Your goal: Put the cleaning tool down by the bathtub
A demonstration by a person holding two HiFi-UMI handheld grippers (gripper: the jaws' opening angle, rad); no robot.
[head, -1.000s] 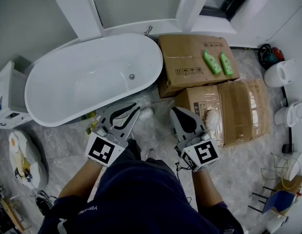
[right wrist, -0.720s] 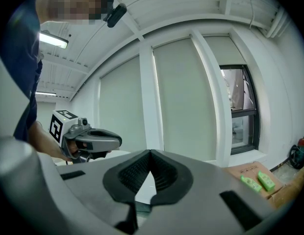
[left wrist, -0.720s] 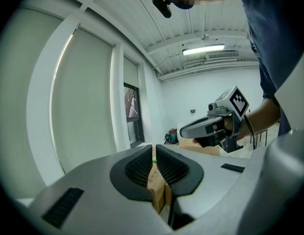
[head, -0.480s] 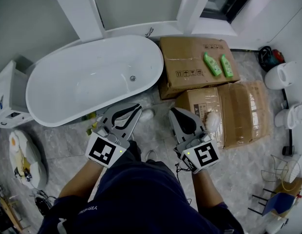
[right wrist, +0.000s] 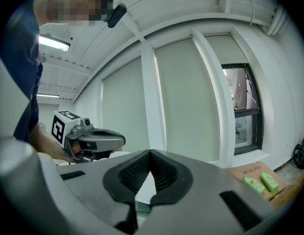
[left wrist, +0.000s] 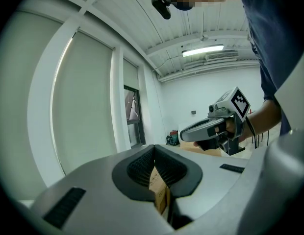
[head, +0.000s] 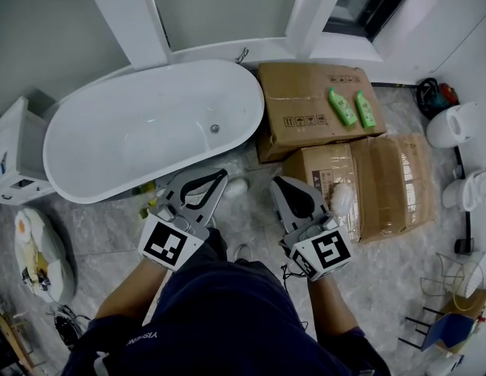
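Head view: both grippers are held side by side in front of the person, aimed toward the tub end and the boxes. The left gripper is closed; its jaws have just been closing with nothing between them. Left gripper view confirms this: tips meet, and only a bit of cardboard shows through the gap behind them. The right gripper is also closed and empty, tips together in the right gripper view. The white fluffy cleaning tool lies on the tile floor right by the end of the bathtub. It is held by neither gripper; it looks just past the left gripper's tips, contact can't be judged. A second white fluffy item sits on the lower cardboard box, beside the right gripper. Two green bottles lie on the upper cardboard box.
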